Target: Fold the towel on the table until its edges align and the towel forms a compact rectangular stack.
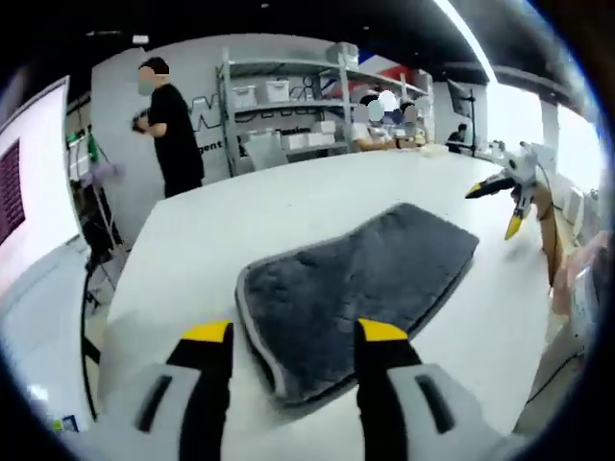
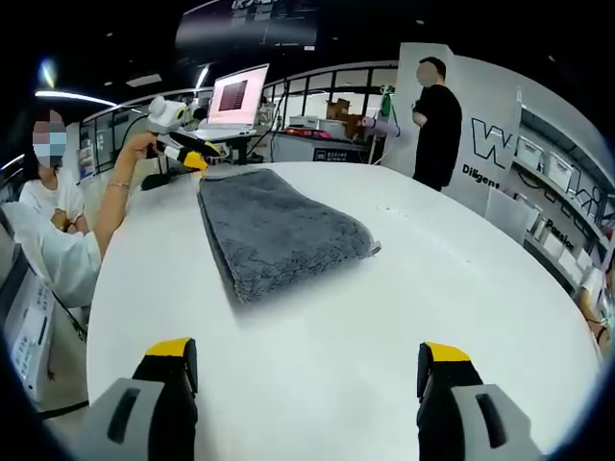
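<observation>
A dark grey towel lies folded in a long strip on the white table. My left gripper is open, its yellow-tipped jaws standing on either side of the towel's near end without pinching it. The right gripper view shows the same towel lengthways, well ahead of my right gripper, which is open above bare table with nothing between its jaws. The right gripper hovers past the towel's far right corner. The left gripper, held by a hand, is at the towel's far end.
A person in black stands beyond the table's far edge, by metal shelves with white bins. A person in white sits at the table's left side. A lit screen stands behind the towel.
</observation>
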Available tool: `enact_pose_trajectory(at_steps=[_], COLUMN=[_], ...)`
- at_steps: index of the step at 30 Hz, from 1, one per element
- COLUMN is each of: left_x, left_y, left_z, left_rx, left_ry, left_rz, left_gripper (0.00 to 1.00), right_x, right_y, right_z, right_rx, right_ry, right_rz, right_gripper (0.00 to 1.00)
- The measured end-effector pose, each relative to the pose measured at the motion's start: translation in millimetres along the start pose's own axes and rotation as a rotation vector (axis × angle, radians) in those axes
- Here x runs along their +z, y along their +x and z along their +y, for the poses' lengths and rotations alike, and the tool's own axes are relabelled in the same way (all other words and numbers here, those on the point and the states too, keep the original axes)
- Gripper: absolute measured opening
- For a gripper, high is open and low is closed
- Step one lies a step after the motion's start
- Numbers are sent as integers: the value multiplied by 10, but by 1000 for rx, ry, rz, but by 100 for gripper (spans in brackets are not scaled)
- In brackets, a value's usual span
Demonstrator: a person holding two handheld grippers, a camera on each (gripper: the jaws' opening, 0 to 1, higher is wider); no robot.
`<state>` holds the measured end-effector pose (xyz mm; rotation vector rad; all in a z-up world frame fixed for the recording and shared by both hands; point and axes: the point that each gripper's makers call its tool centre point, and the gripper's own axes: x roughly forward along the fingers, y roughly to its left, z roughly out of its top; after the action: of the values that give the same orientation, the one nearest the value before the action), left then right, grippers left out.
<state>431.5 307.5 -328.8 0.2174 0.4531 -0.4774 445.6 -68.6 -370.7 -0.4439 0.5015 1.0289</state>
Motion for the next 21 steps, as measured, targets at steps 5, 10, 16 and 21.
enact_pose_trajectory(at_steps=[5,10,16,21], left_x=[42,120,204,213], left_y=[23,-15,-51,-47], left_z=[-167,-259,-439,-475], left_rx=[-33,-57,-106,-105], left_ry=[8,24,76,100], left_rz=[2,-29,-74,-76], left_gripper=[78,96,100,100], right_x=[-25,-54,-66,-21], right_y=[20,39,54,59], right_z=[-4,-28,-15,29], right_rx=[0,-2,2,28], right_ry=[7,14,27,45], right_rz=[8,21,19,-7], right_gripper=[99,99,99,99])
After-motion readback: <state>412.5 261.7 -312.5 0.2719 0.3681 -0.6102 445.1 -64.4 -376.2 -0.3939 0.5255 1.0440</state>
